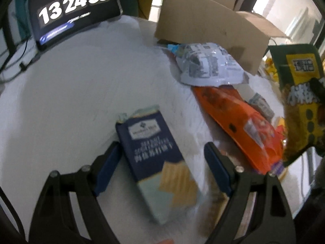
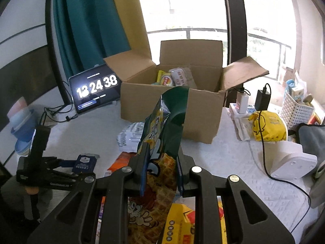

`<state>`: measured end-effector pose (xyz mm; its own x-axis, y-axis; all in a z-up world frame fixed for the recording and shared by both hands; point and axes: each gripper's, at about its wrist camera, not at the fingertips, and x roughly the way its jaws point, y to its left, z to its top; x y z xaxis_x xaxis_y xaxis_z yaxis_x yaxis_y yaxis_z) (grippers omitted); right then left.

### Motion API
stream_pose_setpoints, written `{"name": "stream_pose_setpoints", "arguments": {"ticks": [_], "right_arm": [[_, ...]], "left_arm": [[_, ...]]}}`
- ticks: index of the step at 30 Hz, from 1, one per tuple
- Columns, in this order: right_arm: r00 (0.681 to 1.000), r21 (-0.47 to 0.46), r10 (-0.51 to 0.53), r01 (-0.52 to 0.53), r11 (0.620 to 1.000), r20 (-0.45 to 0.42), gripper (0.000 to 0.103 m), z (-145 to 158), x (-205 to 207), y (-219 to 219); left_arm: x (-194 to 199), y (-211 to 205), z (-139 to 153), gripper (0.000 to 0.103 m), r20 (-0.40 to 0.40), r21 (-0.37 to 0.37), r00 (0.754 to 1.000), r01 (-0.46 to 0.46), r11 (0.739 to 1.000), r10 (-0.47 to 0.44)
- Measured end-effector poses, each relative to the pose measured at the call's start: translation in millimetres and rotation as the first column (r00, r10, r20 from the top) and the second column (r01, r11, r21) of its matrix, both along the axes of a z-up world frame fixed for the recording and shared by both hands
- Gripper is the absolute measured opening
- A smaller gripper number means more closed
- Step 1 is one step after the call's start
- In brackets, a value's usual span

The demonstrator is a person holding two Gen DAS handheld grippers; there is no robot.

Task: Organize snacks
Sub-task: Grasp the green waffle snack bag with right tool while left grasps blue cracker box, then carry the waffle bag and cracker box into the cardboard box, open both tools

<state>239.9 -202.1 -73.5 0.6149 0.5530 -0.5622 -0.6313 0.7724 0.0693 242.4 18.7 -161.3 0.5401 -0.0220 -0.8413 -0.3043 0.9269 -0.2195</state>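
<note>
Above the bench (image 2: 233, 152), the right gripper (image 2: 160, 158) is clenching its jaws on a green snack bag (image 2: 162, 126) before the cardboard box (image 2: 172, 105); the left gripper (image 1: 162, 170) is straddling, jaws released, a navy cracker box (image 1: 150, 148).

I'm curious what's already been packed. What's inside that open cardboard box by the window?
In the cardboard box, a yellow snack pack and a pale wrapped packet show near the back wall. The box's front wall and the raised green bag hide anything lower down.

Left view tilts down close over the table (image 1: 71, 93) — right looks flatter (both share it).
</note>
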Motion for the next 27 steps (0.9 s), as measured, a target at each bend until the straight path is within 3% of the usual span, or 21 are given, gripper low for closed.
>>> {"name": "stream_pose_setpoints", "arguments": {"ticks": [6, 8, 9, 15, 21, 27], "right_arm": [[1.000, 0.001, -0.027, 0.027, 1.000, 0.005, 0.025, 3.3, 6.5, -8.1], [0.999, 0.005, -0.039, 0.039, 0.999, 0.010, 0.025, 6.9, 8.3, -11.0], [0.999, 0.008, -0.045, 0.044, 0.999, 0.012, 0.024, 8.8, 9.1, -12.1], [0.998, 0.012, -0.045, 0.045, 0.999, 0.031, 0.024, 21.8, 9.1, -9.3], [0.999, 0.007, -0.023, 0.023, 1.000, 0.049, 0.024, 33.0, 3.2, 2.7], [0.998, -0.004, -0.012, 0.013, 1.000, 0.067, 0.024, 42.9, 1.2, 12.3]], "left_arm": [[12.2, -6.4, -2.6, 0.083, 0.039, 0.061, 0.996, 0.081, 0.995, -0.083], [10.0, -6.6, -2.6, 0.058, 0.038, 0.117, 0.995, 0.082, 0.990, -0.087], [7.5, -5.0, -2.3, 0.058, 0.037, 0.140, 0.995, 0.082, 0.987, -0.088], [-7.2, 2.9, 8.6, 0.056, 0.077, 0.102, 0.991, 0.103, 0.989, -0.111], [-17.0, 7.2, 45.5, 0.054, 0.177, 0.114, 0.978, 0.094, 0.989, -0.114], [-12.1, 7.4, 89.2, 0.053, 0.290, 0.166, 0.945, 0.105, 0.980, -0.151]]}}
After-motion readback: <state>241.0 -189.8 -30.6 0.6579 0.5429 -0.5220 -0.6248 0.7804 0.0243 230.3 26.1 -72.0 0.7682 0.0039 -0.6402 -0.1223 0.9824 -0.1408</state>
